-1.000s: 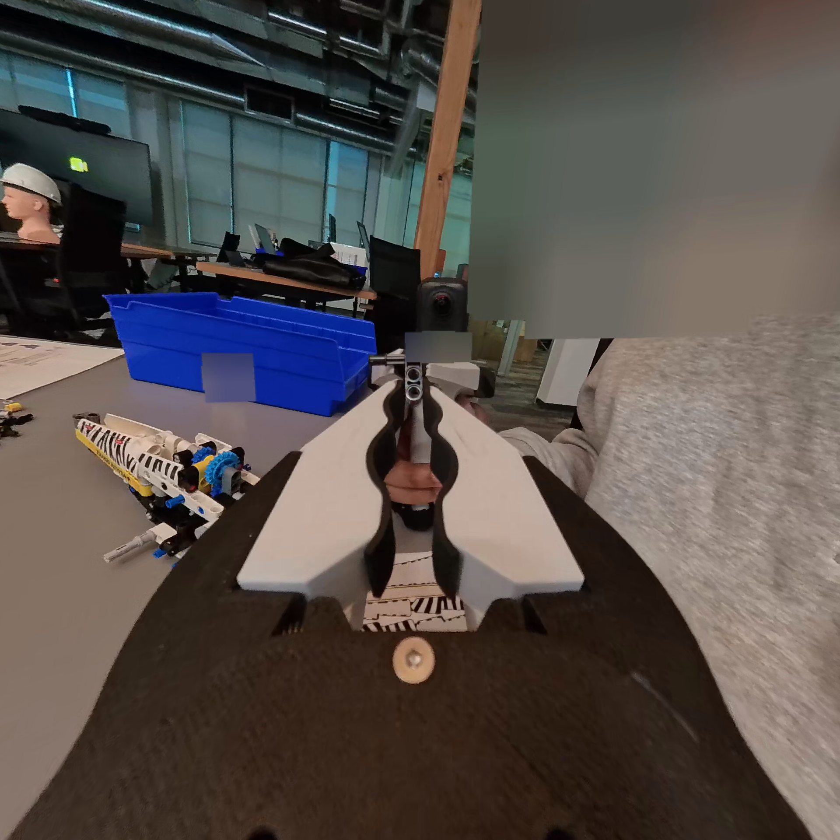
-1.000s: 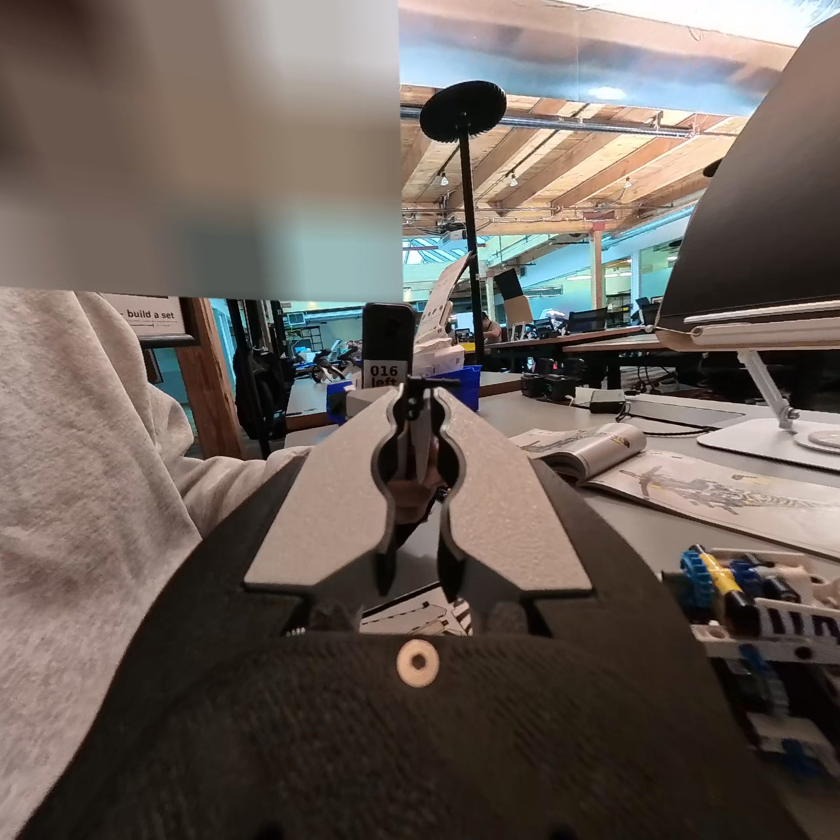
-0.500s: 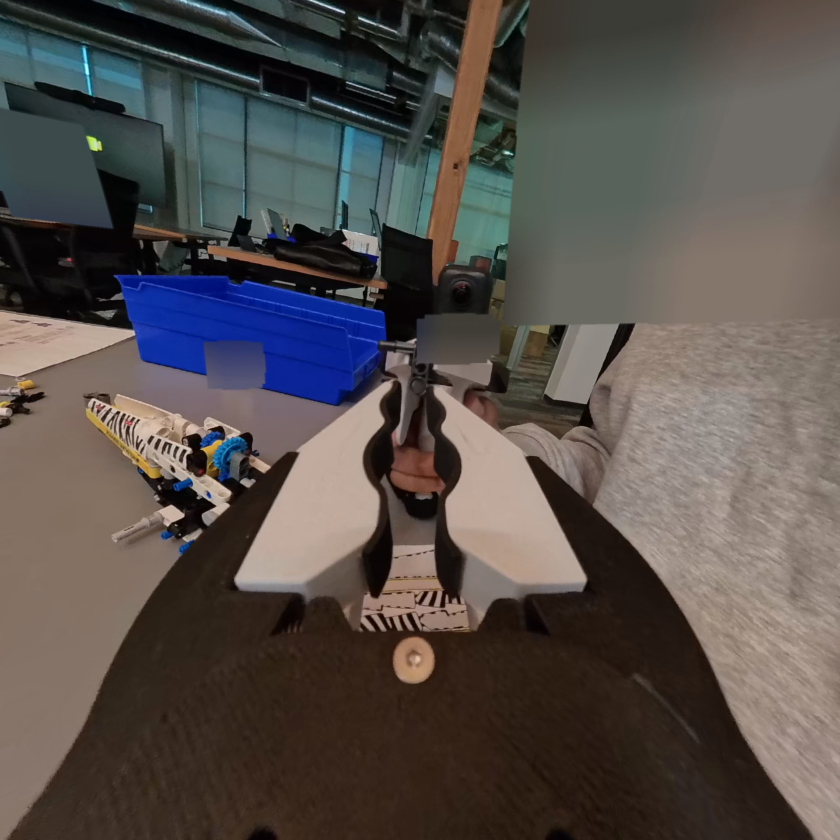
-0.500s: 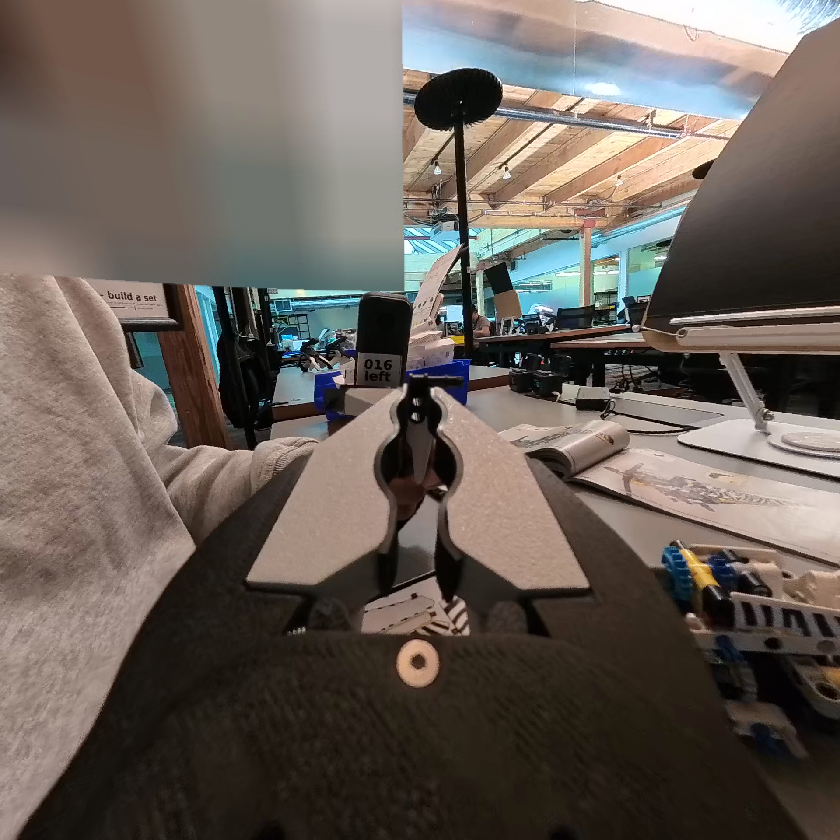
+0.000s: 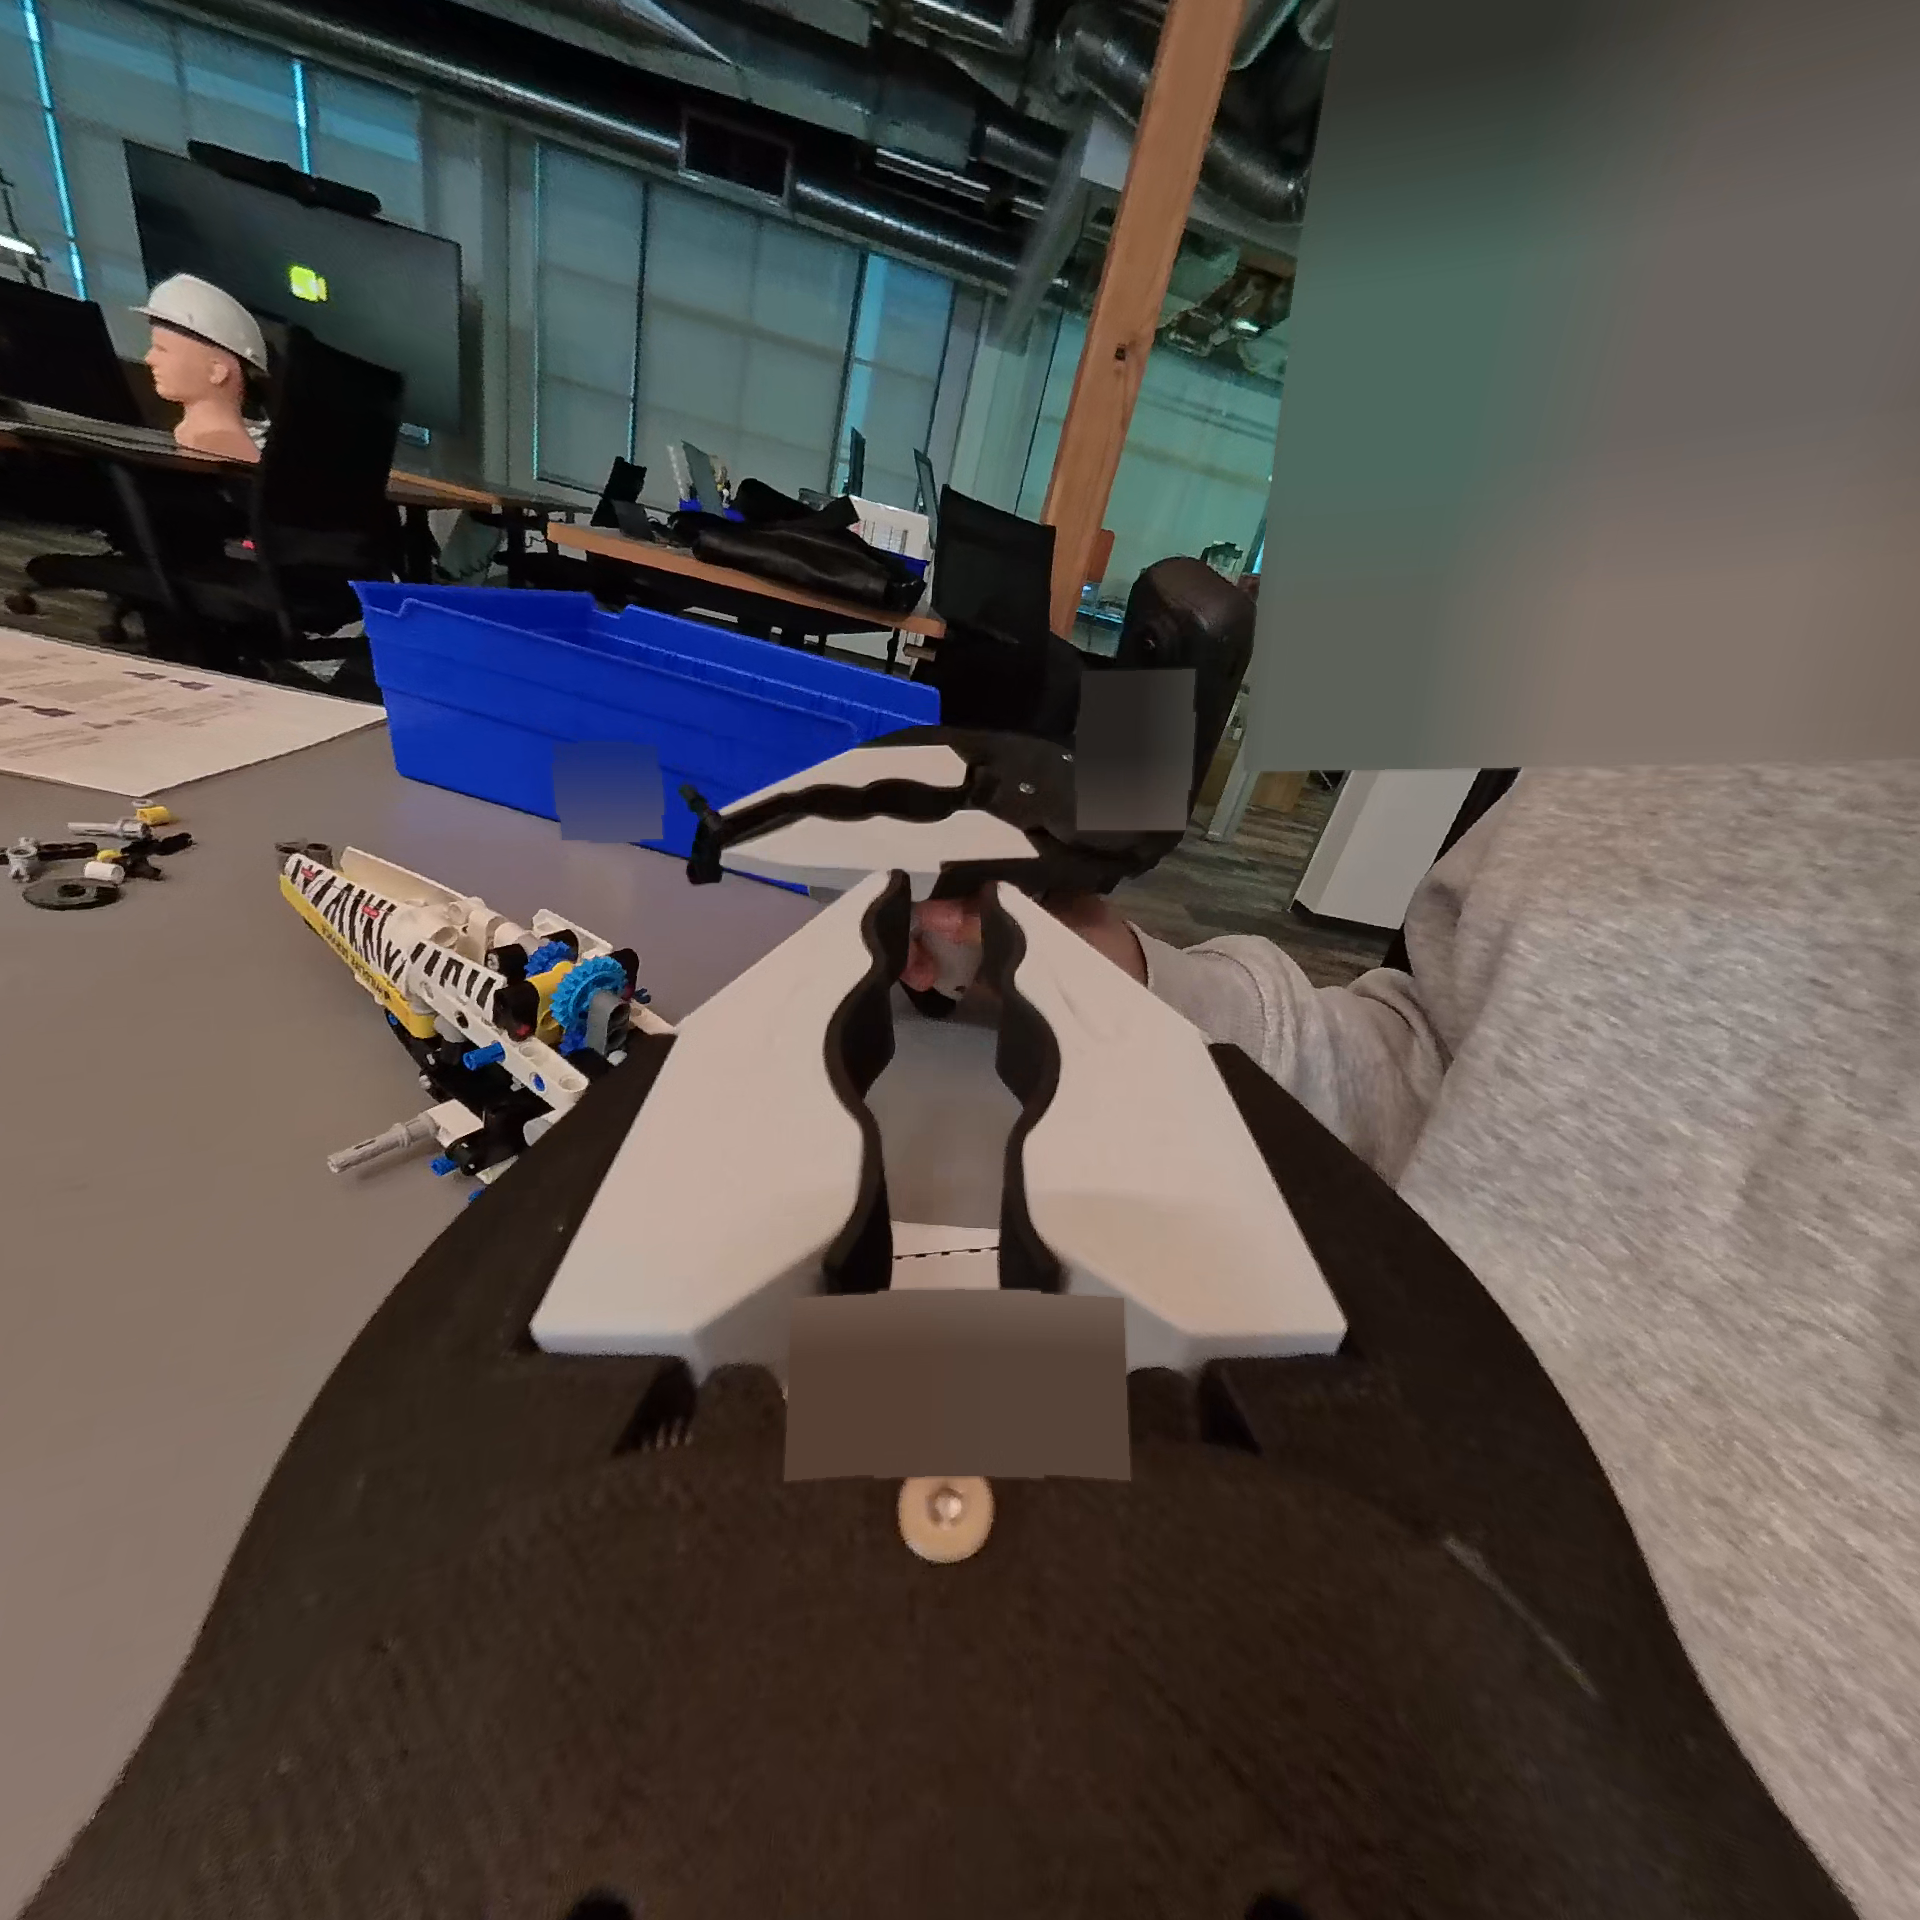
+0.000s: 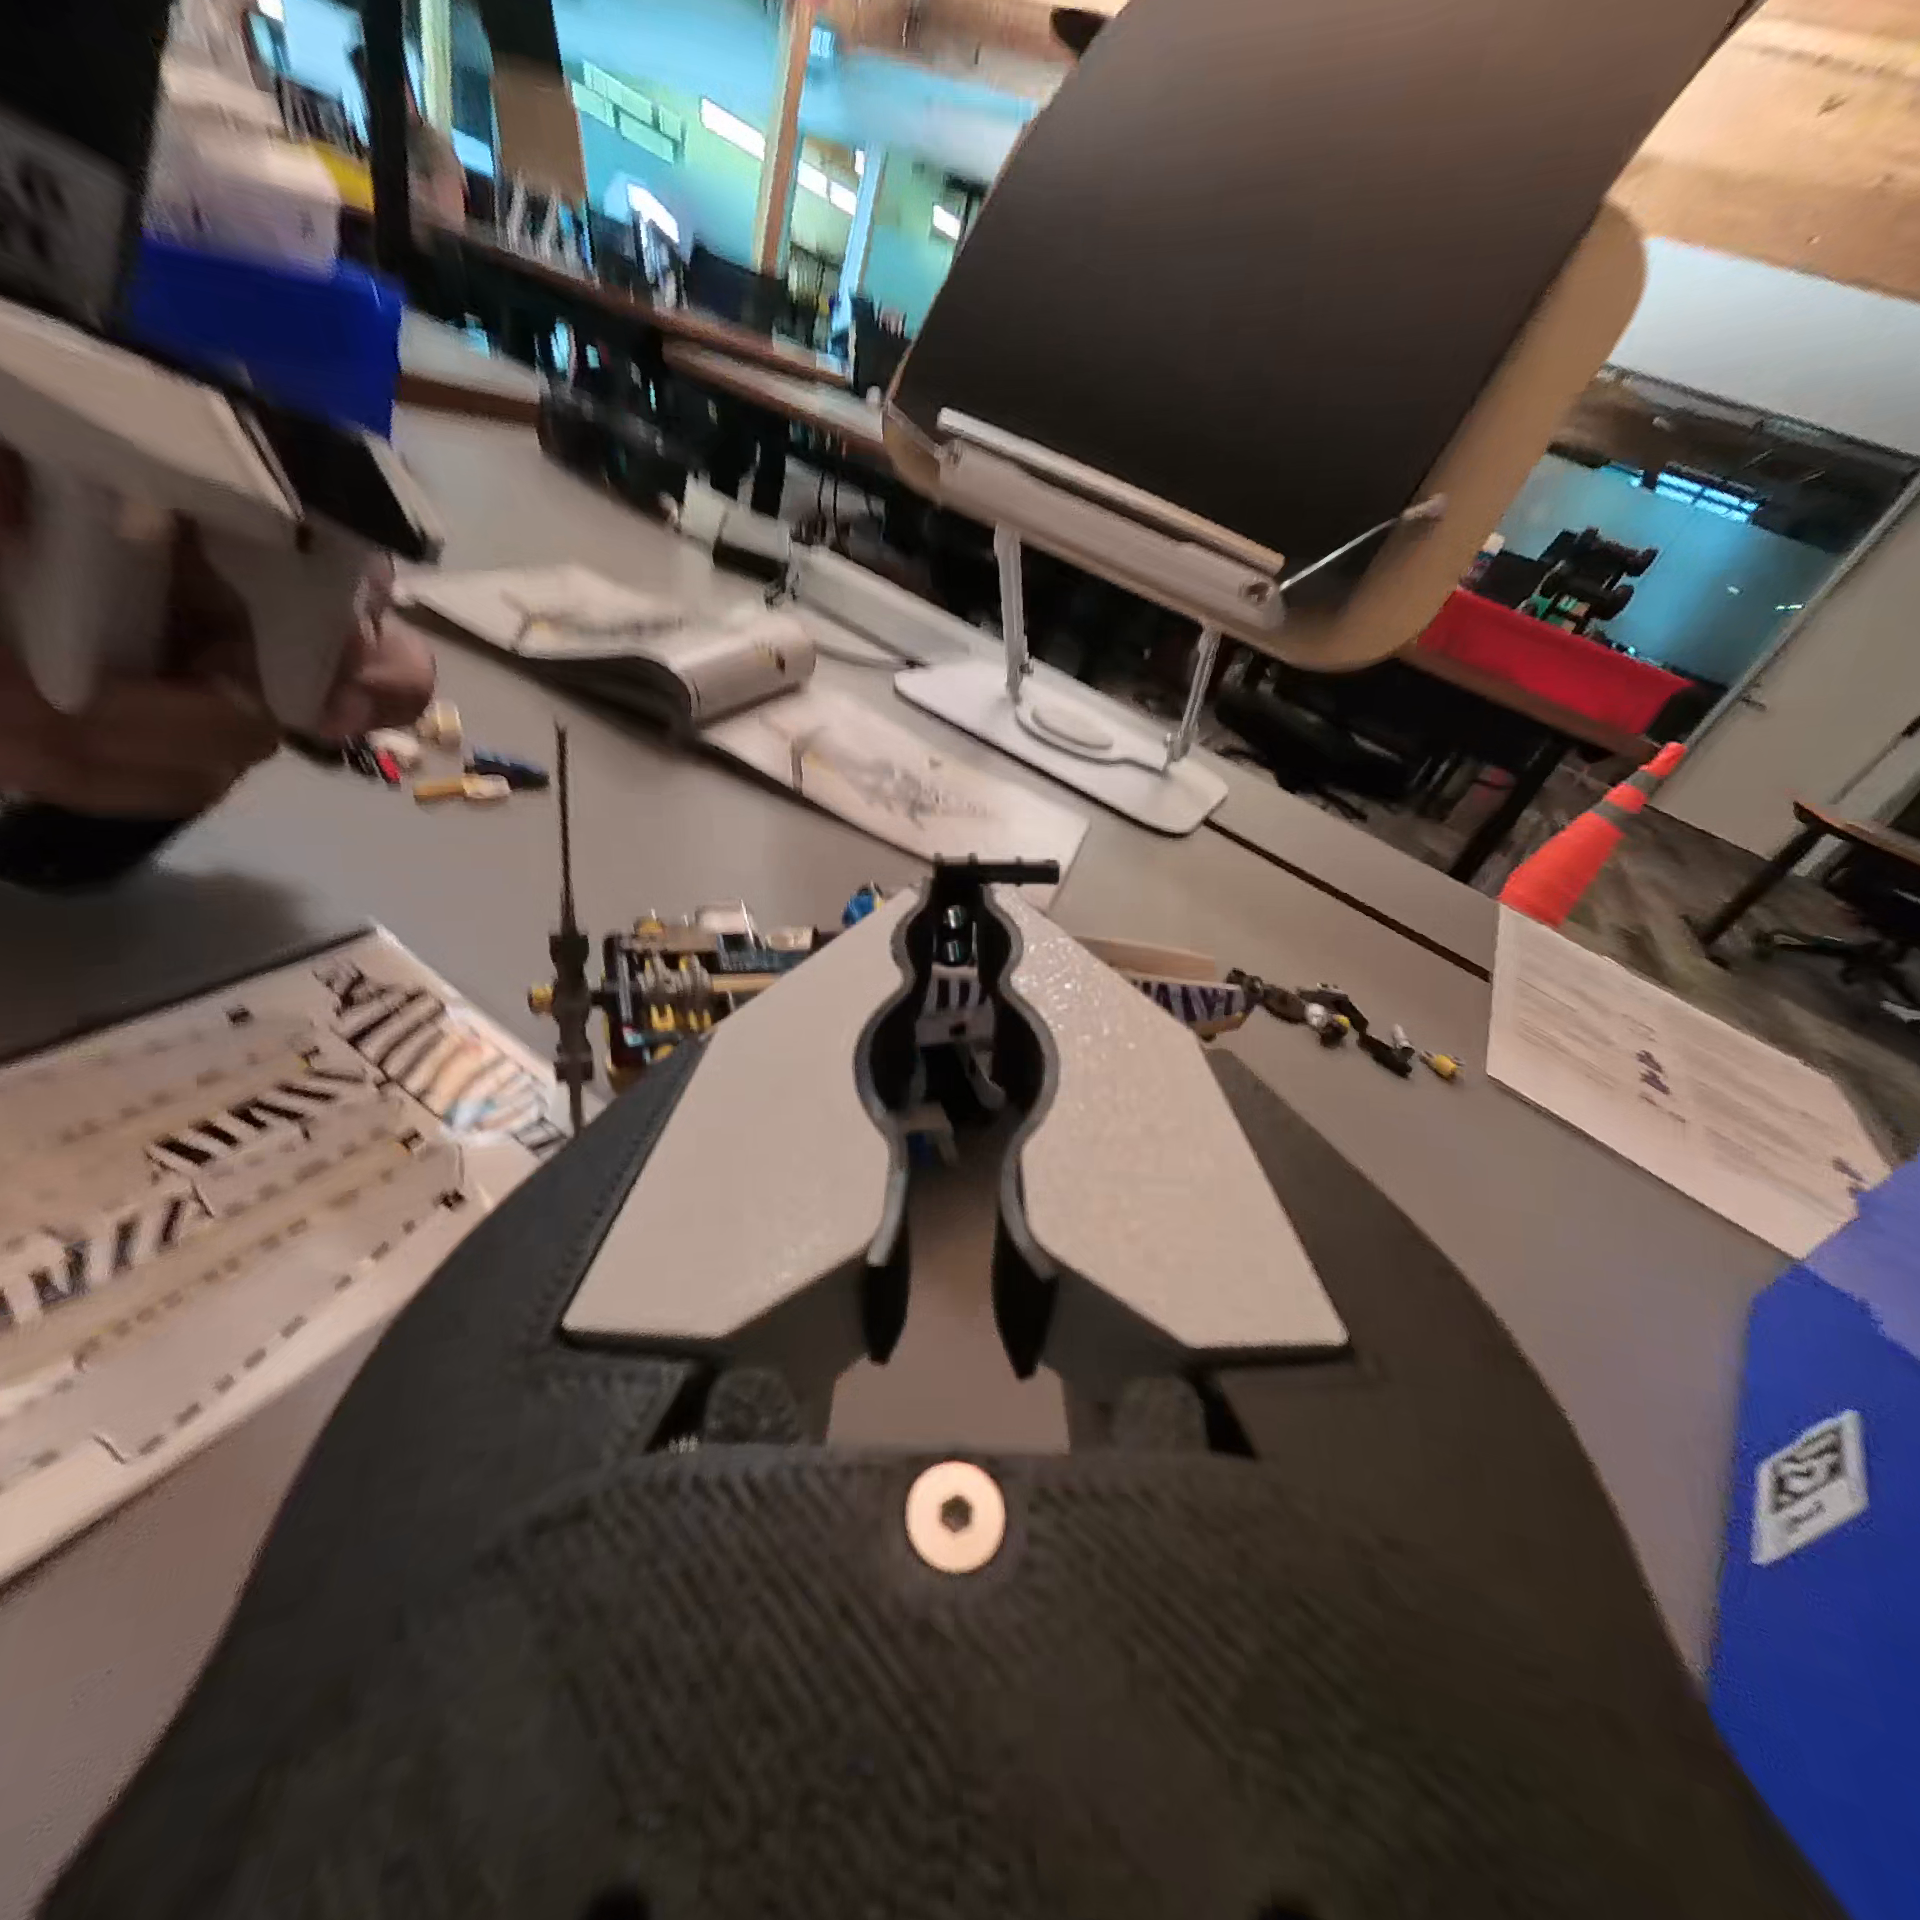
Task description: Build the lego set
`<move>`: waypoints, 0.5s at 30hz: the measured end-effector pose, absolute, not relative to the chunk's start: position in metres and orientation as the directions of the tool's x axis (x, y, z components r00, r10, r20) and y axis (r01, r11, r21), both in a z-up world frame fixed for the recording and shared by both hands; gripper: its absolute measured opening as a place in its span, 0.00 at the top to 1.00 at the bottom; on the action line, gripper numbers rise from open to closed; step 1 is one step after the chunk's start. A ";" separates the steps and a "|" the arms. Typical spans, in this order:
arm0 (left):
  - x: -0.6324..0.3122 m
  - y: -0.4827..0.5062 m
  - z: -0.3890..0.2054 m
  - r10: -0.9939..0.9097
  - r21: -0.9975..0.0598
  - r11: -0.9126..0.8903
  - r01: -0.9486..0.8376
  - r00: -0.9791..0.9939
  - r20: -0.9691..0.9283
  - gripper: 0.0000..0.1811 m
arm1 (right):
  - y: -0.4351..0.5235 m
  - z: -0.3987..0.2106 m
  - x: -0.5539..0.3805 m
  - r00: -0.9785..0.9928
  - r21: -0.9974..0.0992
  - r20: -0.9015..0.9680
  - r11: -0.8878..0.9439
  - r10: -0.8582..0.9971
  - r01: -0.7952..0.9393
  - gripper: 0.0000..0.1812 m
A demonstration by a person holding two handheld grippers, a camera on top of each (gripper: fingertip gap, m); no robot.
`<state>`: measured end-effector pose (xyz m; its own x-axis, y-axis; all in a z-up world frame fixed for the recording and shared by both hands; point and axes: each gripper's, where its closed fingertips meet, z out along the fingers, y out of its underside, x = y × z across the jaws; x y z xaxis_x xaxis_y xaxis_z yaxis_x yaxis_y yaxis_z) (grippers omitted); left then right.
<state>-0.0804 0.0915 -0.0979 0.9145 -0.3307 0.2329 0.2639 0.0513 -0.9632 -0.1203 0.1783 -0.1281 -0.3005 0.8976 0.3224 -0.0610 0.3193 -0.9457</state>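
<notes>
Zebra-striped white-and-black lego model [image 5: 457, 977] lies on the grey bench [image 5: 156, 1299]; right tongs [image 6: 954, 914] pinch a small black pin piece [image 6: 992, 871], left tongs [image 5: 940, 914] gape empty. Loose pinch risks dropping it.

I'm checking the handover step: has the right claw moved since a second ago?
Yes. In the left wrist view, the right claw has swung left and now lies across the blue bin, shut on a small black part.

Even indoor light, sharp left view; right view motion-blurred esp. left edge; wide-angle warp at edges.
</notes>
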 end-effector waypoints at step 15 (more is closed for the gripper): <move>-0.084 0.092 -0.096 -0.322 -0.954 0.055 0.293 0.910 0.261 0.95 | 0.183 -0.156 -0.132 -0.453 -0.942 0.195 0.295 0.870 0.163 0.98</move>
<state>-0.0840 0.0922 -0.0965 0.9098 -0.3224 0.2612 0.2935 0.0550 -0.9544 -0.1318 0.1831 -0.1561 -0.4527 0.8702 0.1947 0.1625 0.2952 -0.9415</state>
